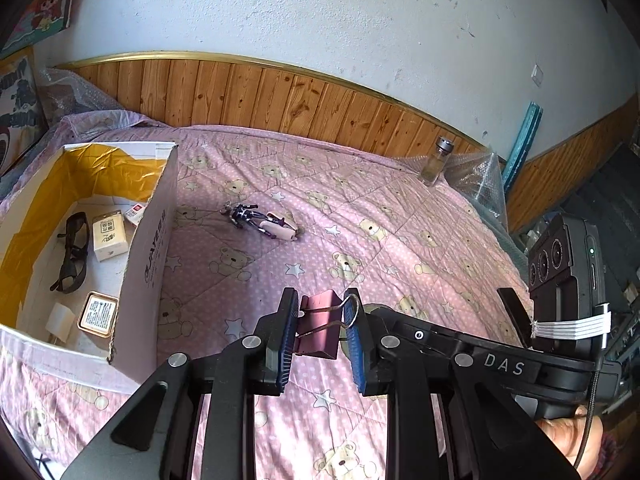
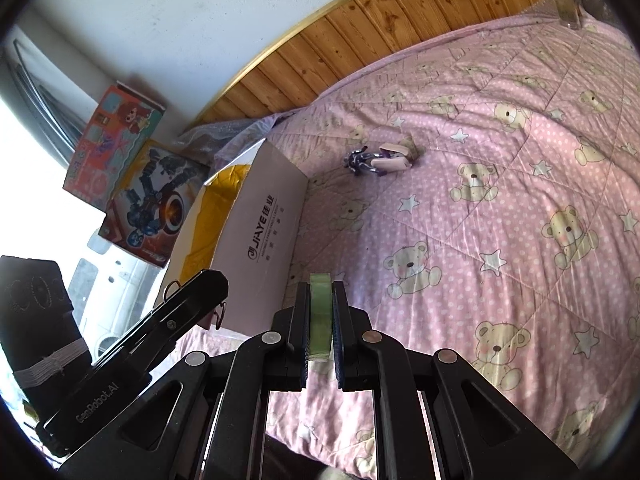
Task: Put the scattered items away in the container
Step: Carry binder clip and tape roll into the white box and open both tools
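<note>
My left gripper (image 1: 320, 312) is shut on a pink binder clip (image 1: 320, 330), held above the pink bedspread just right of the white cardboard box (image 1: 150, 248). The box holds black sunglasses (image 1: 72, 252), a small cream box (image 1: 109, 236), a tin (image 1: 98, 314) and other small items. My right gripper (image 2: 321, 312) is shut on a green flat object (image 2: 320, 316), edge-on, near the box (image 2: 264, 224) wall. A purple and white toy figure (image 1: 262, 222) (image 2: 380, 160) lies on the bedspread beyond the box.
A glass jar (image 1: 436, 160) with a metal lid stands at the bed's far edge by the wood-panelled wall (image 1: 280, 100). Toy boxes (image 2: 132, 176) lean against the wall left of the container. Bubble wrap (image 1: 476, 176) lies beside the jar. The right gripper's body (image 1: 560, 280) shows at right.
</note>
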`<state>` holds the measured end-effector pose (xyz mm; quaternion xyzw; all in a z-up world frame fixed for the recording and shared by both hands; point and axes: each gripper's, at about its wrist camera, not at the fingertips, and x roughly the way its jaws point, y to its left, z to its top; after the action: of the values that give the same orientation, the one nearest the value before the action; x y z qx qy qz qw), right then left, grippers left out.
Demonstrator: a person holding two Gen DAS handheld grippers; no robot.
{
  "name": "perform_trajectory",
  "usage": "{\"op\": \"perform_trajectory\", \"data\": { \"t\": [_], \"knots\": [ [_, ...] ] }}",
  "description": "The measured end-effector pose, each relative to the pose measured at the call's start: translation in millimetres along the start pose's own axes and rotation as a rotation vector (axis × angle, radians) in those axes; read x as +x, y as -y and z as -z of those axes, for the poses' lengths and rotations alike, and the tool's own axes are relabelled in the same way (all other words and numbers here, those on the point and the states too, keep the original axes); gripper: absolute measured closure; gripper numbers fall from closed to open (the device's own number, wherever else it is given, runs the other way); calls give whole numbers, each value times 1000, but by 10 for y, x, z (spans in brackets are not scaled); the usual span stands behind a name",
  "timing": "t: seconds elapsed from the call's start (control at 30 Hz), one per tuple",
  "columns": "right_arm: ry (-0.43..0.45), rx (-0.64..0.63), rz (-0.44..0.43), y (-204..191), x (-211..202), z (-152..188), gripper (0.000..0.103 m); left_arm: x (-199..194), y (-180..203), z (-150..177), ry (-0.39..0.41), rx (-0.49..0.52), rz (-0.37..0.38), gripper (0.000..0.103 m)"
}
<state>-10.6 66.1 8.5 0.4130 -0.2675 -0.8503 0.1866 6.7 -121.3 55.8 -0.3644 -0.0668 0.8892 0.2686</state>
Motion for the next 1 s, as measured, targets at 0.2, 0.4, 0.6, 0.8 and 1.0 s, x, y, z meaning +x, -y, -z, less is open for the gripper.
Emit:
{"op": "perform_trajectory", "data": {
  "t": [0.2,0.4,0.6,0.8,1.0],
  "knots": [
    [-17,-32,-5,-190,-10,164,93,-177,-148,118,8,-43,8,78],
    [-28,-73,-10,-408,19,199,93,-341,-300,143,30,-81,20,78],
    [-33,-144,-15,-707,70,170,93,-531,-505,77,76,-118,17,78],
    [-40,-191,-30,-950,146,92,93,-636,-741,33,102,-163,4,78],
    [-47,-230,-41,-1188,278,-31,93,-721,-971,-47,128,-195,-8,79]
  ]
}}
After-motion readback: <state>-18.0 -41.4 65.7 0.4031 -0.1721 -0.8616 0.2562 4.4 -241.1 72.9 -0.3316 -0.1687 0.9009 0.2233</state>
